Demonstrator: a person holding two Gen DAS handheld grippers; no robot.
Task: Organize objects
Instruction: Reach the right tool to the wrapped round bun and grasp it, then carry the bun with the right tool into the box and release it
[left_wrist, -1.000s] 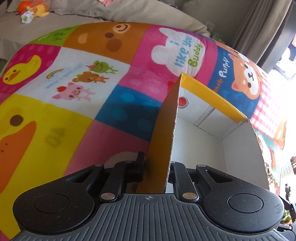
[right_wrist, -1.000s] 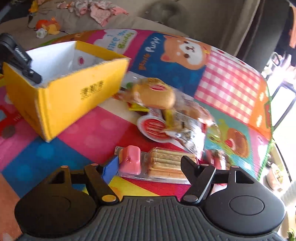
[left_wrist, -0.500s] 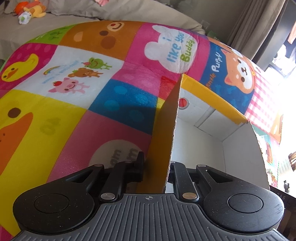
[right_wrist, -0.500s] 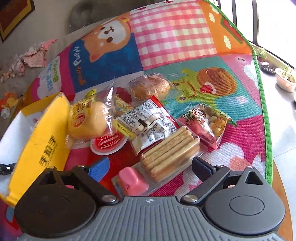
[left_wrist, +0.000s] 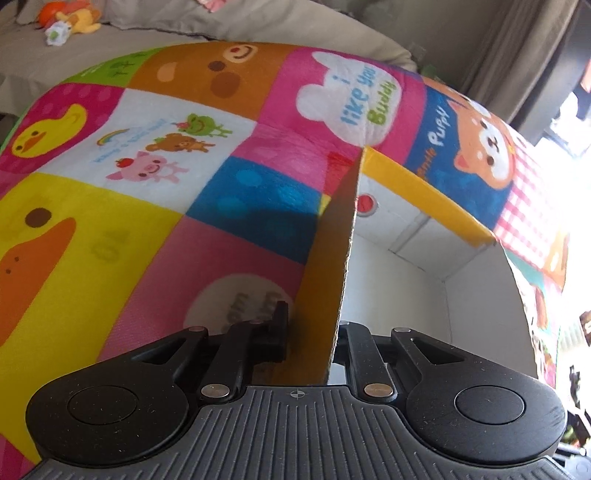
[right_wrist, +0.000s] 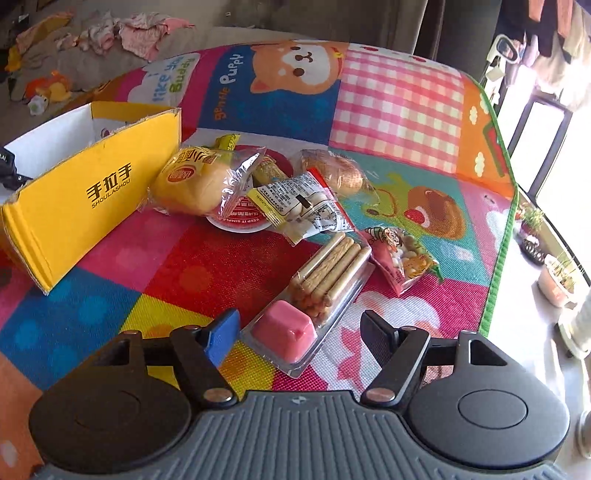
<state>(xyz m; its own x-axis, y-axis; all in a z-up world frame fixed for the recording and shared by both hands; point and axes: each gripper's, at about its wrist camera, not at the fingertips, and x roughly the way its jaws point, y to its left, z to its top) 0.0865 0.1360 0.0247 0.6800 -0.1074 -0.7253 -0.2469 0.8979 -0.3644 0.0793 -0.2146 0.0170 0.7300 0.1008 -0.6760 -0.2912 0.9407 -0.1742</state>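
My left gripper (left_wrist: 312, 325) is shut on the near wall of the yellow cardboard box (left_wrist: 325, 258), whose white inside shows nothing in it. In the right wrist view the same box (right_wrist: 92, 199) stands at the left on the colourful play mat (right_wrist: 399, 103). A clear pack of biscuit sticks with a pink dip cup (right_wrist: 325, 273) lies on the mat, its pink end between the fingers of my right gripper (right_wrist: 297, 332). Those jaws are closing, and the pads stand apart from the pack.
Beyond the pack lie a yellow bun packet (right_wrist: 192, 188) against the box, a white labelled packet (right_wrist: 303, 206), a red-lidded cup (right_wrist: 240, 218), a wrapped bread roll (right_wrist: 340, 173) and a cartoon snack bag (right_wrist: 402, 258). The mat's green edge (right_wrist: 502, 229) runs along the right, with floor and plant pots past it.
The right wrist view swung right and rolled, then came back toward the box; its fingers spread wider and have narrowed again around the pack's pink end. The left gripper keeps its grip on the box wall.
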